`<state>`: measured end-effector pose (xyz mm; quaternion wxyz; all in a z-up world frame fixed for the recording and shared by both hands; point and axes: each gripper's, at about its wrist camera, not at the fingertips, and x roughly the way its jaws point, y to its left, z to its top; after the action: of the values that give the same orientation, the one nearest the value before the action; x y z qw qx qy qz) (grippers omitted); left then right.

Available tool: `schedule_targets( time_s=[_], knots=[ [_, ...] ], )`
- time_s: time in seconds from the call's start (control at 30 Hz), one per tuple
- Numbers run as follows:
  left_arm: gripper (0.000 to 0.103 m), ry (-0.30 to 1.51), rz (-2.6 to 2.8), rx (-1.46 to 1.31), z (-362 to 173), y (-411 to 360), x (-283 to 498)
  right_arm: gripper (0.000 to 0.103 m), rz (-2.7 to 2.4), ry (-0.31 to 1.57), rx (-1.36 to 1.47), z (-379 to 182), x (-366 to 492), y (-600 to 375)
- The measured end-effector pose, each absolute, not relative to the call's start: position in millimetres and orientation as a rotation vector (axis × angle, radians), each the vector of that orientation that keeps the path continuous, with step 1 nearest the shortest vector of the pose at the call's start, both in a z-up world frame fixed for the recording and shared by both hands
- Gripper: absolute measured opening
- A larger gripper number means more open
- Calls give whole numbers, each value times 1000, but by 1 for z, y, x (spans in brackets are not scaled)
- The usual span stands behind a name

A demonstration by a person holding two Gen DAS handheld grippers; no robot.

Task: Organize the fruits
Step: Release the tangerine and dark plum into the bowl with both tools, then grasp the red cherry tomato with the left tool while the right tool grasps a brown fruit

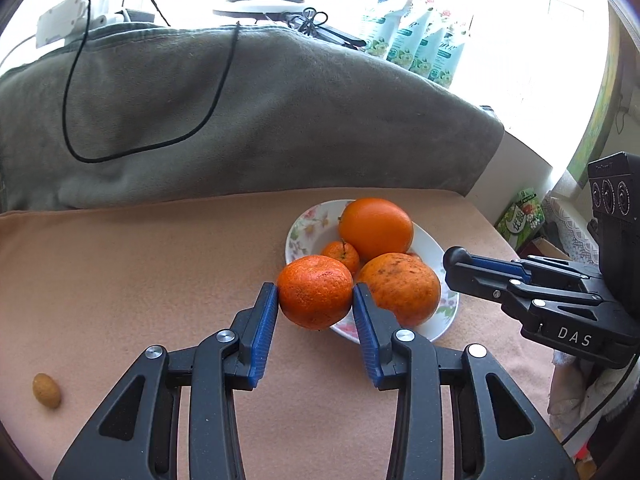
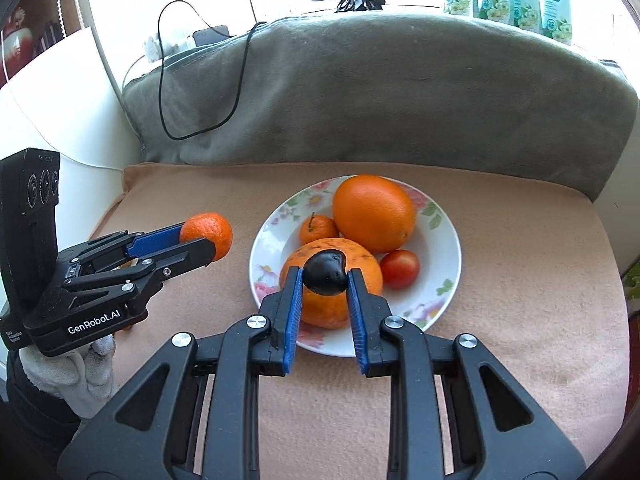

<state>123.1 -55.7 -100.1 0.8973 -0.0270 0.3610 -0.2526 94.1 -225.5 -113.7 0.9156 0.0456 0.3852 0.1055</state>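
Observation:
My left gripper is shut on a bumpy mandarin, held just above the near-left rim of the floral plate. On the plate lie a large smooth orange, a small stemmed tangerine and a rough speckled orange. In the right wrist view my right gripper is shut on a small dark plum-like fruit, over the speckled orange. A red tomato also lies on the plate. The left gripper holds its mandarin left of the plate.
A pink cloth covers the surface. A grey-green blanket with a black cable rises behind it. A small tan oval thing lies at the near left. Flowered pouches stand at the back. A gloved hand holds the left gripper.

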Motion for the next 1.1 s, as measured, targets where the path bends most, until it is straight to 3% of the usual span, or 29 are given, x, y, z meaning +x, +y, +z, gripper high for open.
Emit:
schedule_targets(
  time_s=[0.5,0.57,0.63,0.97,1.1],
  knots=[
    [38,744,-548,6,-102,-99,131,26,174,804,102,-123,116,-250],
    [39,745,-547,2,-101,-98,131,47,175,796,108,-122,117,-250],
    [40,738,-539,-1,-100,-96,131,60,170,775,111,-118,115,-251],
    [40,702,-526,5,-89,-86,124,60,174,757,128,-112,106,-252],
    [46,692,-514,-3,-87,-76,120,60,177,754,128,-112,102,-249]
  ],
)
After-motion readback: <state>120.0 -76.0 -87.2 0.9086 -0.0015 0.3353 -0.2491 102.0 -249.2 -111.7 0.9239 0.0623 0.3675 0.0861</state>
